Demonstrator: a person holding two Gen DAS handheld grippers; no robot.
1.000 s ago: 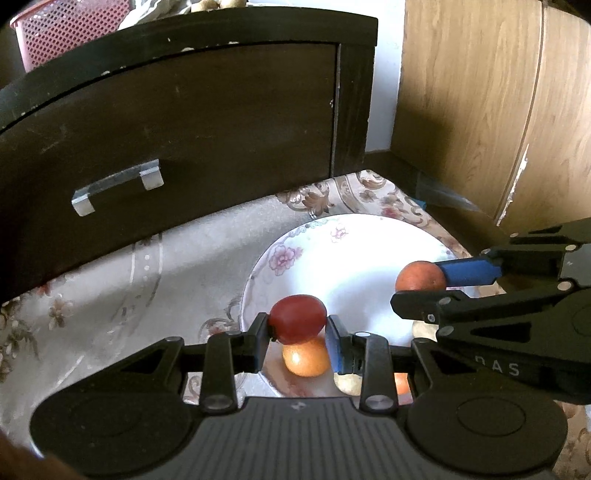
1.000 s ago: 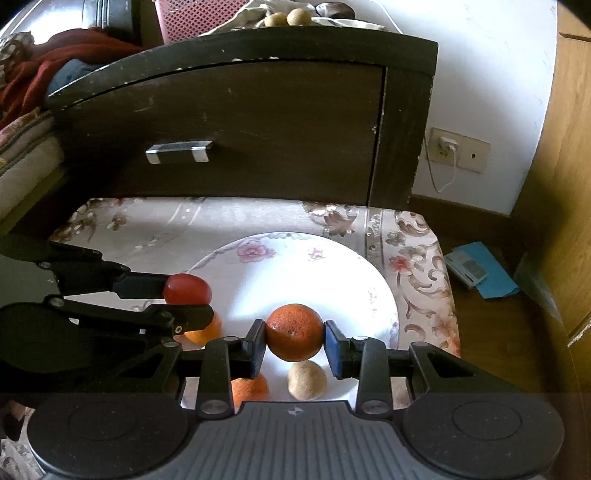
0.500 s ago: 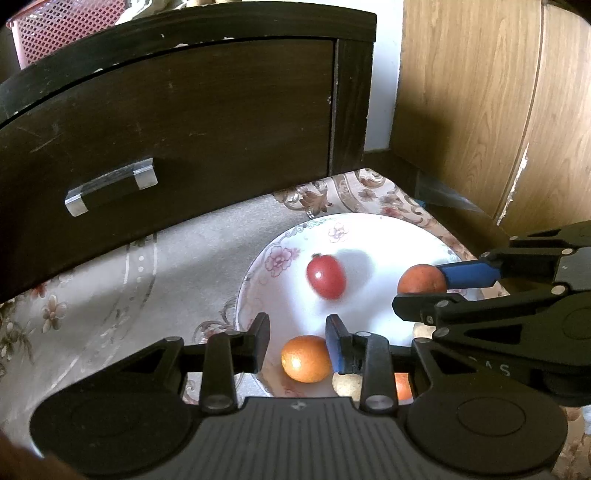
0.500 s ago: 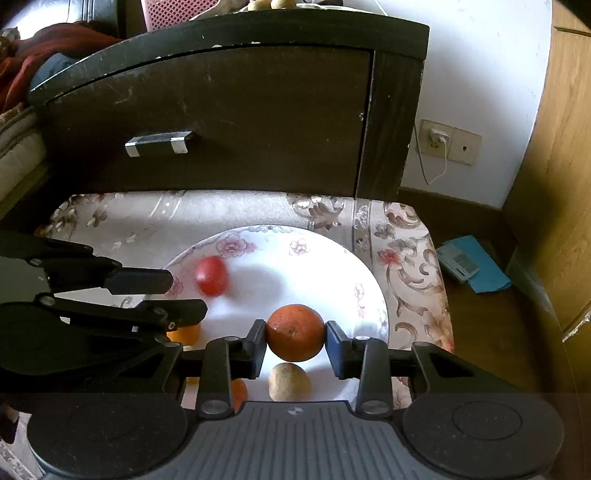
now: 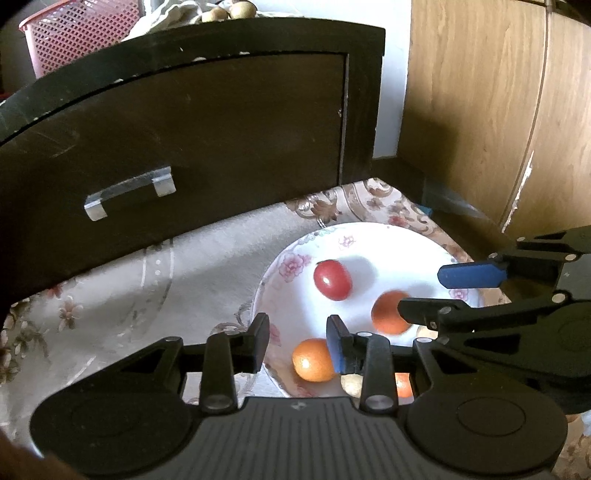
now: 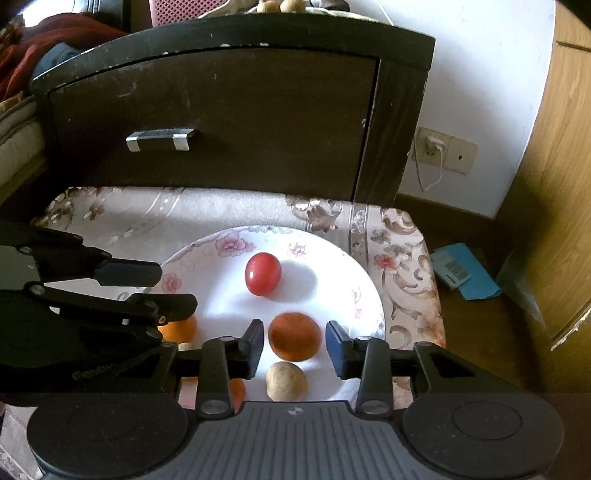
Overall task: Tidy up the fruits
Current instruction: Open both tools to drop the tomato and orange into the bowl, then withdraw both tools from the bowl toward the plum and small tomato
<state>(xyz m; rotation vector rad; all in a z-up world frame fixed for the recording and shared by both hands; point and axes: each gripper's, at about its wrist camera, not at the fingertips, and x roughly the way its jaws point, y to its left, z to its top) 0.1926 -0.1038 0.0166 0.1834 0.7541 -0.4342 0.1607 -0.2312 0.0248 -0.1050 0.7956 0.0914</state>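
A white flowered plate (image 6: 332, 254) (image 5: 388, 240) lies on a patterned cloth. On it are a red tomato (image 6: 263, 273) (image 5: 332, 279), an orange (image 6: 294, 336) (image 5: 388, 316), a second orange (image 5: 313, 360) (image 6: 179, 329), a brown round fruit (image 6: 286, 381) and another orange piece (image 5: 403, 384). My right gripper (image 6: 294, 347) is open, its jaws on either side of the first orange without touching it. My left gripper (image 5: 298, 341) is open and empty above the plate's near left rim.
A dark cabinet with a metal handle (image 5: 129, 192) (image 6: 160, 138) stands right behind the cloth. A wooden wardrobe (image 5: 498, 110) is on the right. A blue packet (image 6: 465, 271) lies on the floor. A pink basket (image 5: 81, 33) sits on the cabinet.
My left gripper let go of the tomato, which now lies on the plate. My right gripper opened and released the orange onto the plate.
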